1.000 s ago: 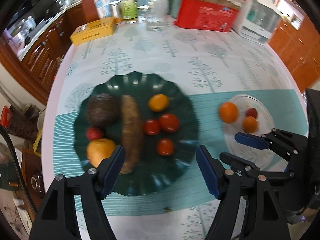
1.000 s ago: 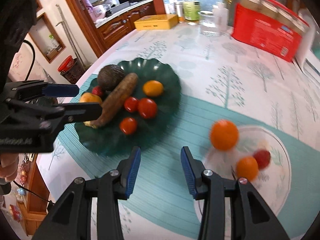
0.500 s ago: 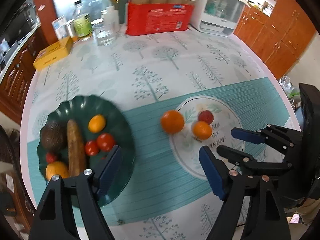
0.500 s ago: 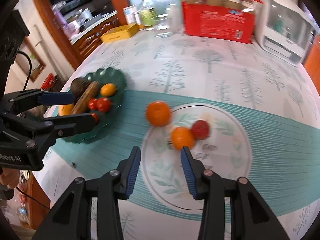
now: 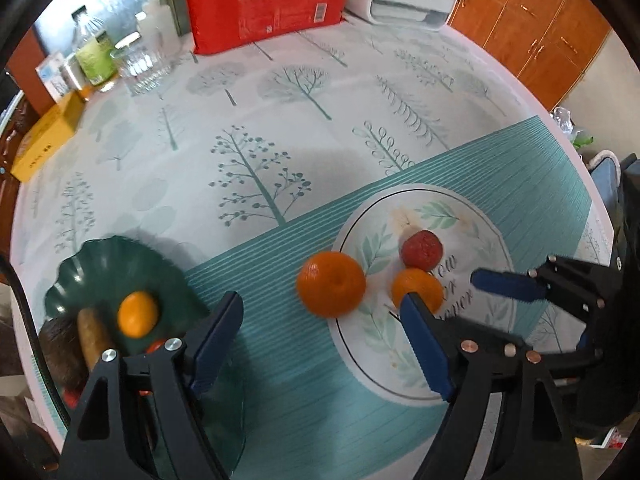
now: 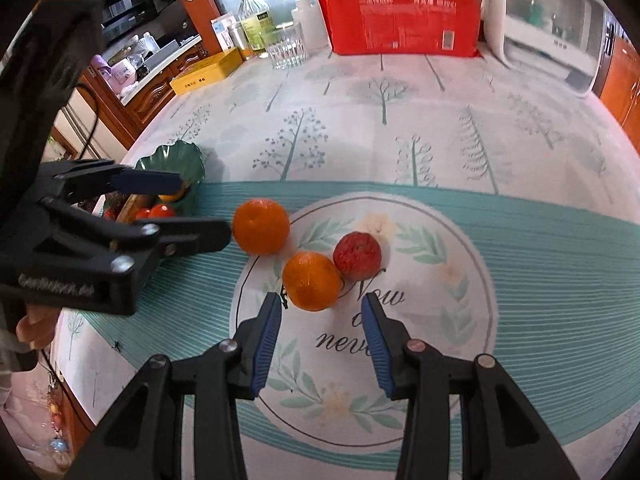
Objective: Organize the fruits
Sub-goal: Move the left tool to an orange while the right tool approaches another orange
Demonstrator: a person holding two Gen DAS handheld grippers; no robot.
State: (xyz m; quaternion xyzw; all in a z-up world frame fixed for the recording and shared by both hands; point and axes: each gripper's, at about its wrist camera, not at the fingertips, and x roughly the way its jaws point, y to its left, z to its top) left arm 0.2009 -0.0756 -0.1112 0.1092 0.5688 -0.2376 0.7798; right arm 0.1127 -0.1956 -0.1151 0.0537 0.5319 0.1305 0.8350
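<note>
Blue-padded black fingers frame both wrist views, each tool tipped steeply down at the table (image 5: 280,128) with its tree-print cloth and teal striped runner. The left gripper (image 5: 320,324) points at the strip between the two dishes; its jaws stand wide apart and are not closed on anything, with the larger orange (image 5: 331,289) lying just ahead of the gap and touching neither pad. In the right wrist view the same tool (image 6: 188,208) reaches in from the left, its nearer finger tip just beside that orange (image 6: 261,226), and a few fingertips of the person's hand (image 6: 34,322) show under its body. The right gripper (image 6: 320,320) hovers over the white leaf-print plate (image 6: 460,360), jaws at a moderate gap with nothing between them; the smaller orange (image 6: 312,286) sits just ahead of the fingertips, touching the red fruit (image 6: 357,255) beside it. Both rest on the plate, while the larger orange sits at its left rim, partly on the runner. The dark green scalloped dish (image 5: 116,264) lies well to the left, holding a small orange (image 5: 138,314), a long brown root (image 5: 93,340), a dark avocado-like fruit (image 5: 60,354) and some red tomatoes (image 6: 156,212).
</note>
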